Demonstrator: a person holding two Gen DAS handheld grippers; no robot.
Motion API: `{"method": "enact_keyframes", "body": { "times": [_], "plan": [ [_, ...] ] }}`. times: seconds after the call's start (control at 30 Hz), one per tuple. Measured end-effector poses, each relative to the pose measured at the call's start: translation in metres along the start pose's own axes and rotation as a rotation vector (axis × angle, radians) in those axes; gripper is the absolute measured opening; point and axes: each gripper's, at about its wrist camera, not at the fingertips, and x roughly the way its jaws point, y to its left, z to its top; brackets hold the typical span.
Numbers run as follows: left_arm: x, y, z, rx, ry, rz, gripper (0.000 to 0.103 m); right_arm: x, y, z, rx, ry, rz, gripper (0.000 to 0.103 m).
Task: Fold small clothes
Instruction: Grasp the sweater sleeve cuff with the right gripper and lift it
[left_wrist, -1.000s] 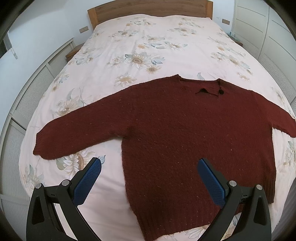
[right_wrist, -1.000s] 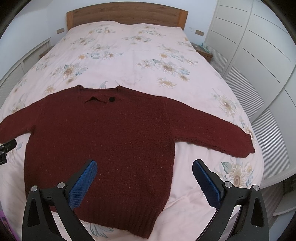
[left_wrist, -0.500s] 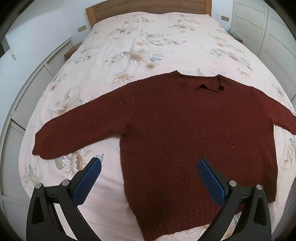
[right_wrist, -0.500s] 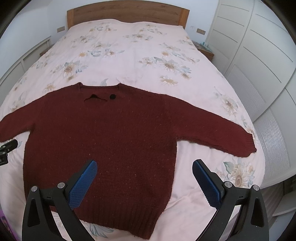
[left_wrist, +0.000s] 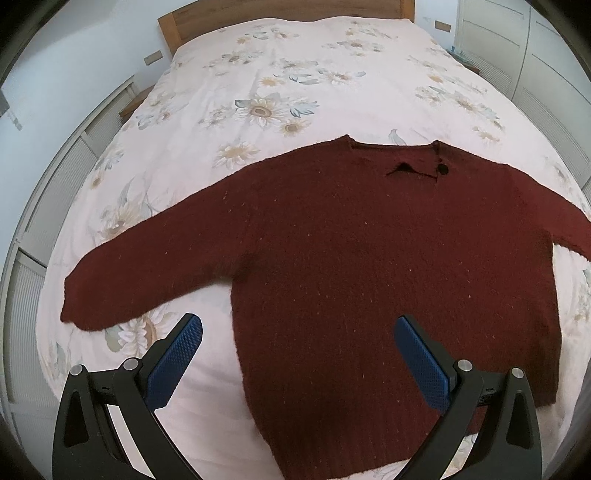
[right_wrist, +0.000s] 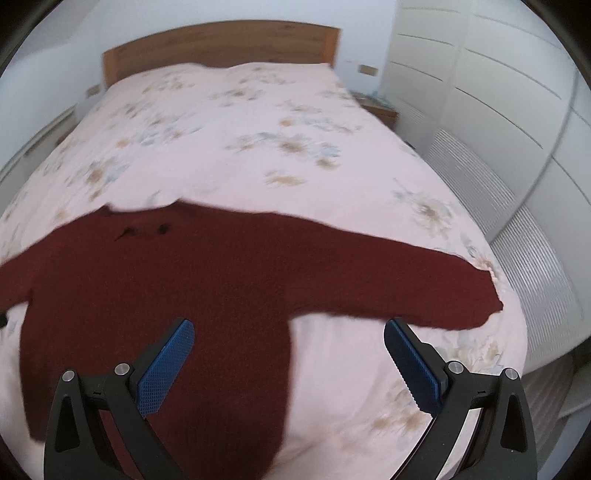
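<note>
Bedroom, soft even daylight. Double bed (left_wrist: 332, 85) fills most of both views, pale pink cover with faded flower print. Wooden headboard (right_wrist: 221, 44) against a plain white wall (left_wrist: 74, 66). White wardrobe doors (right_wrist: 480, 92) run along the right side, louvred panels lower down. Small wooden bedside table (right_wrist: 380, 110) by the head end at right. Louvred white panels (left_wrist: 29, 295) line the left side too

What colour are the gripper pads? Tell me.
Blue, with a fine textured grid, on black frames. The left wrist view shows the pads sharpest.
</note>
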Motion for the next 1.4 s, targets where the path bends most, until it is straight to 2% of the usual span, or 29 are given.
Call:
{"method": "enact_keyframes", "body": {
  "times": [0.17,0.27,0.4,0.53,0.7,0.83,0.93,1.03,1.07,1.1,1.17,1.27,1.4],
  "plan": [
    [0.014,-0.002,0.013,0.007,0.002,0.004,0.102,0.035,-0.082,0.017,0.158,0.014,-0.071,0.103],
    [0.024,-0.005,0.021,0.019,0.007,0.013,0.102,0.064,-0.13,0.018,0.234,0.057,-0.111,0.103],
    [0.037,-0.006,0.029,0.024,0.011,0.029,0.102,0.117,-0.194,0.005,0.394,0.168,-0.1,0.103],
    [0.048,-0.007,0.035,0.023,0.026,0.031,0.102,0.158,-0.235,-0.021,0.538,0.25,-0.139,0.103],
    [0.056,-0.009,0.036,0.018,0.055,0.017,0.102,0.196,-0.266,-0.048,0.713,0.301,-0.088,0.103],
    [0.063,-0.008,0.034,0.029,0.083,0.016,0.102,0.202,-0.274,-0.046,0.727,0.285,-0.092,0.102],
    [0.064,-0.007,0.031,0.033,0.083,0.008,0.102,0.207,-0.277,-0.042,0.736,0.325,-0.093,0.099],
    [0.065,-0.005,0.031,0.031,0.09,-0.005,0.102,0.209,-0.277,-0.037,0.687,0.348,-0.096,0.081],
    [0.066,-0.006,0.03,0.035,0.095,-0.006,0.102,0.207,-0.276,-0.034,0.674,0.35,-0.099,0.067],
    [0.066,-0.006,0.029,0.041,0.1,-0.004,0.102,0.204,-0.276,-0.032,0.663,0.346,-0.092,0.046],
    [0.066,-0.008,0.028,0.06,0.1,0.007,0.102,0.197,-0.273,-0.024,0.641,0.333,-0.056,0.017],
    [0.067,-0.008,0.026,0.065,0.101,-0.009,0.102,0.182,-0.253,-0.005,0.489,0.325,-0.086,0.015],
    [0.066,-0.006,0.023,0.067,0.092,-0.042,0.102,0.148,-0.219,0.034,0.374,0.234,-0.071,0.014]
  ]
}}
